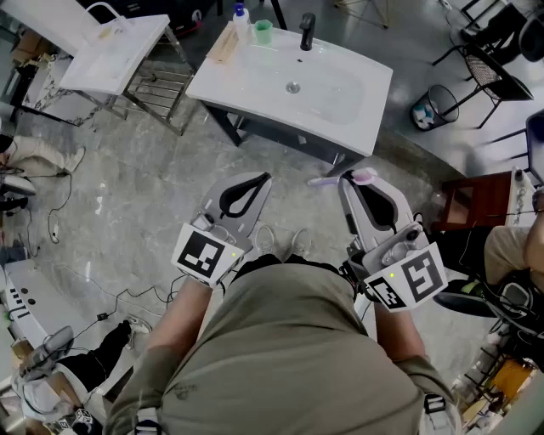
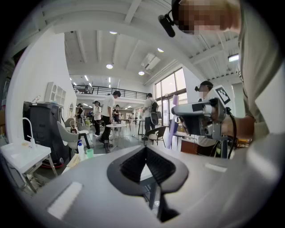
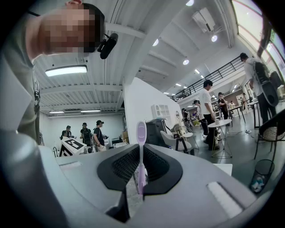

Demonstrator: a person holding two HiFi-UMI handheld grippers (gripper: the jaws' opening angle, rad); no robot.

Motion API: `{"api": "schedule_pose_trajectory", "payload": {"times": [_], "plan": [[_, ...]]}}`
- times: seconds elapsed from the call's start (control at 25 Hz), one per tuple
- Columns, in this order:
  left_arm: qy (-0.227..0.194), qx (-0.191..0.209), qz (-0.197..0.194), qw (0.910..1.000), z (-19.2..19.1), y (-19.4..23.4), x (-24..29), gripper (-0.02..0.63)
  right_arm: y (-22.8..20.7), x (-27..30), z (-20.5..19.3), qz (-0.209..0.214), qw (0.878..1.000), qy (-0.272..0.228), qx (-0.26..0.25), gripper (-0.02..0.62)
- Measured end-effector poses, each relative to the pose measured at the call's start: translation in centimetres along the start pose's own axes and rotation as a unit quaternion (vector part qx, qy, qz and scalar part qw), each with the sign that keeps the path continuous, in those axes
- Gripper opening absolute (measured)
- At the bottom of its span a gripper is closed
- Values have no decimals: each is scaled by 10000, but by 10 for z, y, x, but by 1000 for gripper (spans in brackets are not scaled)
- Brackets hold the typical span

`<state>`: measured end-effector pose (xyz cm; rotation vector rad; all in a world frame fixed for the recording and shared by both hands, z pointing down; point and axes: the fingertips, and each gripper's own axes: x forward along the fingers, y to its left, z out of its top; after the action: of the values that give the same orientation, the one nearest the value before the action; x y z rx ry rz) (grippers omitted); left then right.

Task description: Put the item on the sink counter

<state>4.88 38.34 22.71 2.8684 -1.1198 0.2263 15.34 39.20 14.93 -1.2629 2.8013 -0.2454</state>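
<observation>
My right gripper (image 1: 347, 179) is shut on a lilac toothbrush (image 1: 327, 180), held crosswise in the air, short of the sink's front edge. In the right gripper view the toothbrush (image 3: 141, 133) stands upright between the jaws, brush head sticking out past my right gripper (image 3: 140, 153). My left gripper (image 1: 260, 181) hangs level with it on the left, shut with nothing in it; in its own view the left gripper (image 2: 145, 152) holds nothing. The white sink counter (image 1: 255, 70) lies ahead, with a black faucet (image 1: 307, 31) at its back.
On the counter's back left stand a green cup (image 1: 263, 31), a bottle (image 1: 240, 15) and a wooden piece (image 1: 223, 44). A second white sink (image 1: 110, 55) is far left. A bin (image 1: 427, 109), a chair (image 1: 484, 72) and a brown cabinet (image 1: 472, 200) are on the right. People stand in the hall.
</observation>
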Motion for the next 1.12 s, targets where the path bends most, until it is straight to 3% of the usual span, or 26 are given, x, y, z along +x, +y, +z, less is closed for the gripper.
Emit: {"api": "schedule_pose_trajectory", "payload": {"times": [1.12], "plan": [[119, -109, 383, 9991, -13, -21, 44, 6, -56, -14, -14, 342, 9991, 106, 223, 38]]}}
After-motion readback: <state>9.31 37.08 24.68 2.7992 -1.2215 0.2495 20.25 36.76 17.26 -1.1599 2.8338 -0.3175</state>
